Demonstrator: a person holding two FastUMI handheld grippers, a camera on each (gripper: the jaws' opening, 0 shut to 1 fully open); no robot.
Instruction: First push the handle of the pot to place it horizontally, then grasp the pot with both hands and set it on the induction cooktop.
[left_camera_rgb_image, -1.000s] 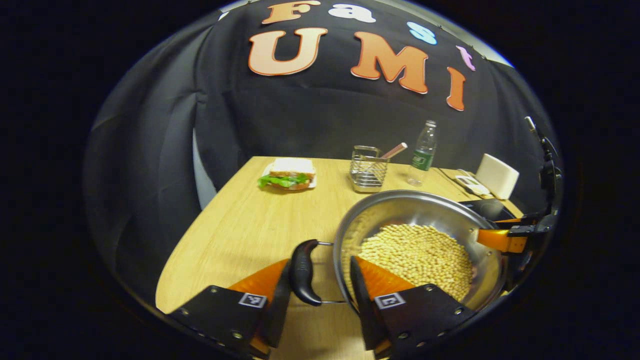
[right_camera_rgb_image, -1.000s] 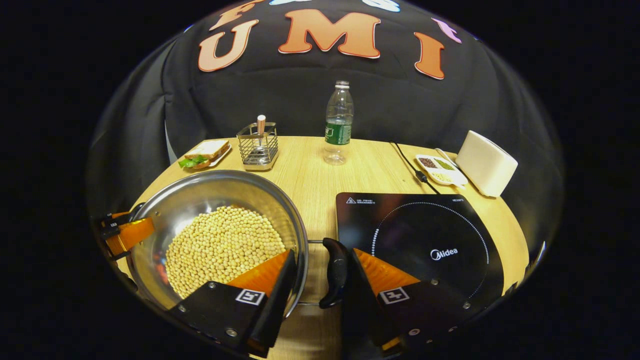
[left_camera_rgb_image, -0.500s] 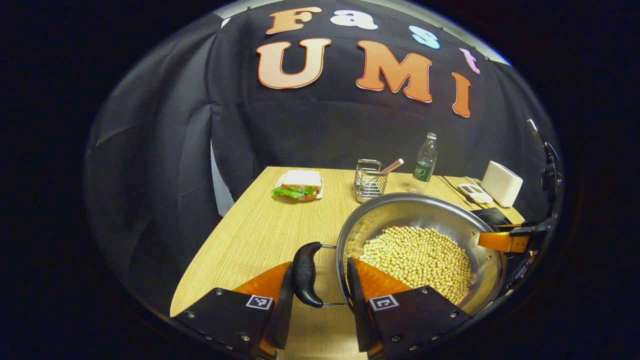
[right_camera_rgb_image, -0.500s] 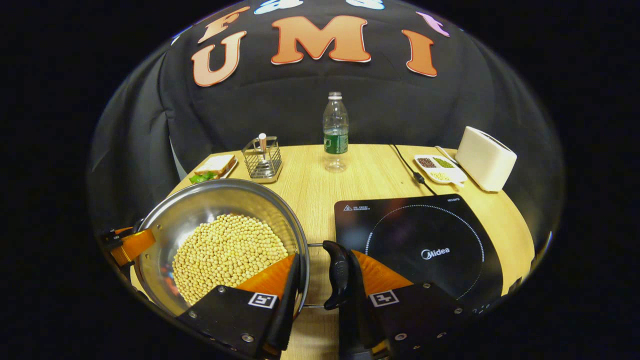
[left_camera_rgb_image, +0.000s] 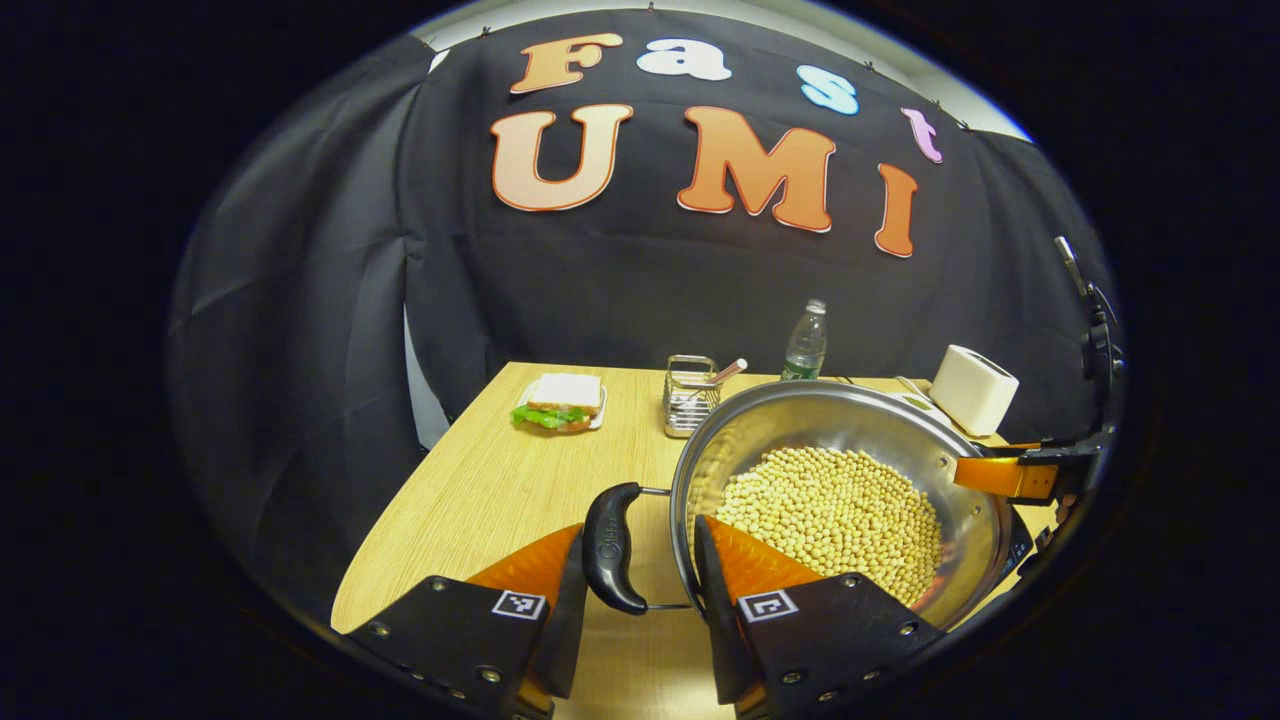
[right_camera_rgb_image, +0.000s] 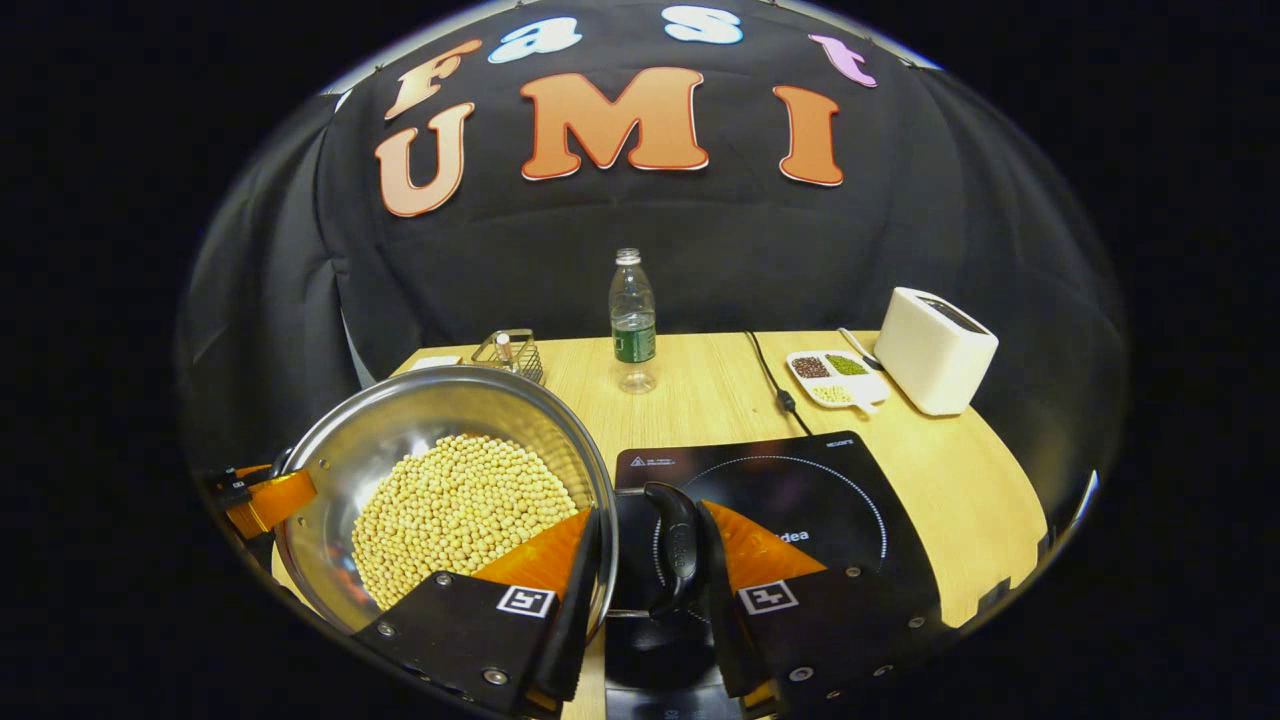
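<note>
I gripped the pot (right_camera_rgb_image: 440, 480) with both claws, my left gripper (left_camera_rgb_image: 632, 560) and right gripper (right_camera_rgb_image: 645, 555) each clenched on a side handle, just left of the induction cooktop (right_camera_rgb_image: 800, 490).

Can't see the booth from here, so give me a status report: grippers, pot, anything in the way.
Left gripper and right gripper each clamp a pot handle. Pot of beans airborne, partly above the cooktop. Cooktop surface bare.

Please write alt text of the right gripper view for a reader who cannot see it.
The right gripper holds a steel pot of soybeans by its side handle, one finger inside the rim, one outside the handle, partly over a black induction cooktop. Behind stand a bottle and white toaster.
</note>
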